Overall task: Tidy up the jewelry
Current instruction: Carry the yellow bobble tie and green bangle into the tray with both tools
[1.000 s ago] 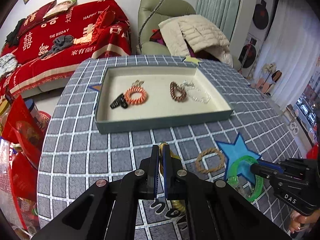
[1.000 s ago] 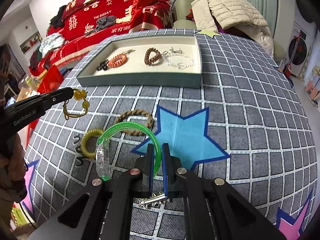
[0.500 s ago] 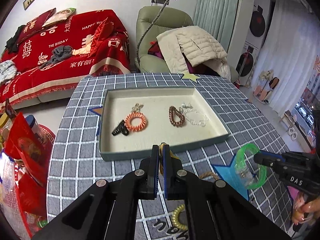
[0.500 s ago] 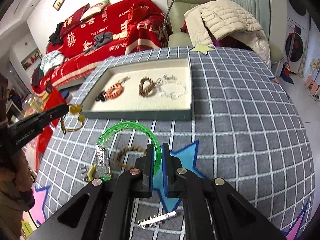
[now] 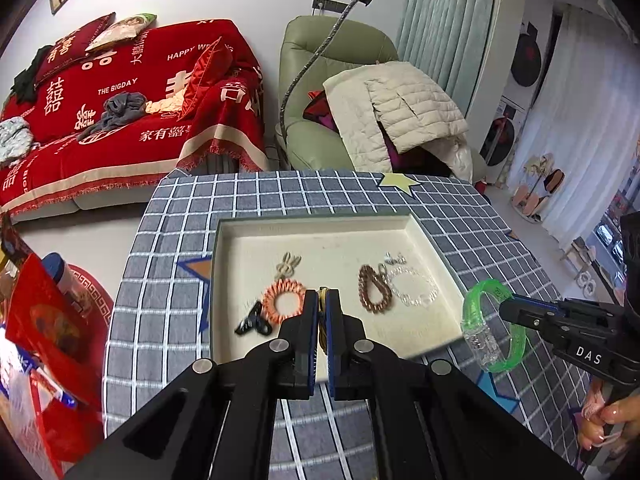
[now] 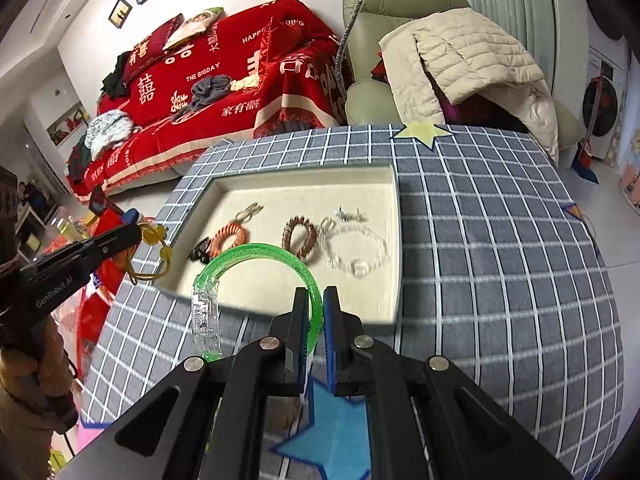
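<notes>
A shallow cream-lined tray point(image 5: 440, 248) point(image 6: 396, 208) sits on the grey checked tablecloth, holding an orange coil band point(image 5: 283, 301) point(image 6: 229, 237), a black clip point(image 5: 251, 323), a brown bead bracelet point(image 5: 372, 294) point(image 6: 298, 236) and a clear bead bracelet point(image 5: 412, 286) point(image 6: 354, 250). My left gripper point(image 5: 321, 300) is shut on a yellow cord bracelet point(image 6: 154, 254), raised over the tray's near edge. My right gripper point(image 6: 316, 300) is shut on a green translucent bangle point(image 6: 256, 264) point(image 5: 490, 330), held above the tray's front right part.
A red-covered sofa point(image 5: 120, 112) and a green armchair with a cream jacket point(image 5: 400, 112) stand behind the table. Red bags point(image 5: 44, 340) lie on the floor at the left. A blue star patch point(image 6: 332, 432) marks the cloth in front of the tray.
Both grippers rose and moved forward toward the tray with their bracelets. The braided and yellow bands left on the cloth have dropped out of view.
</notes>
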A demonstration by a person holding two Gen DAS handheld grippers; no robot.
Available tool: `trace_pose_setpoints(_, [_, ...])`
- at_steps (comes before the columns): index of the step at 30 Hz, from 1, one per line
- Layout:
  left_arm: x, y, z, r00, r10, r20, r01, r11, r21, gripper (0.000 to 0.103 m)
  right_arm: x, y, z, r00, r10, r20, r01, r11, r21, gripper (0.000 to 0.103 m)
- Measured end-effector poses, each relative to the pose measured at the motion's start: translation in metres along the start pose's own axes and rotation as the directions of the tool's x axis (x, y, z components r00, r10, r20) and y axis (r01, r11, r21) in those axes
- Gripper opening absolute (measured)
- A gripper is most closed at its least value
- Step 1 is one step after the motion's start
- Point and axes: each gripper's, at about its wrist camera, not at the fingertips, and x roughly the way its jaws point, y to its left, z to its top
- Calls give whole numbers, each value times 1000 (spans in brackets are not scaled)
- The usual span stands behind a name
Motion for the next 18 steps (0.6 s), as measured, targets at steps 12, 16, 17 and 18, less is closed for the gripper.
trace_pose_setpoints(12, [63,6,33,998,40,-39,-40,999,-12,25,66,-9,40,998,-29,-56,32,998,56,8])
trace_pose_setpoints(16, [89,8,23,994,66,-86,-66,998,2,25,86,-16,43,996,-38,-78,44,996,78,8])
trace_pose_setpoints(17, [93,8,21,993,70,-94,-70,998,6,25,90,-17,43,996,-39,-84,46,996,82,8])
trace_pose_setpoints(18, [98,9,17,992,75,-105,-74,997,13,25,96,-19,43,995,-42,-93,50,995,86,8])
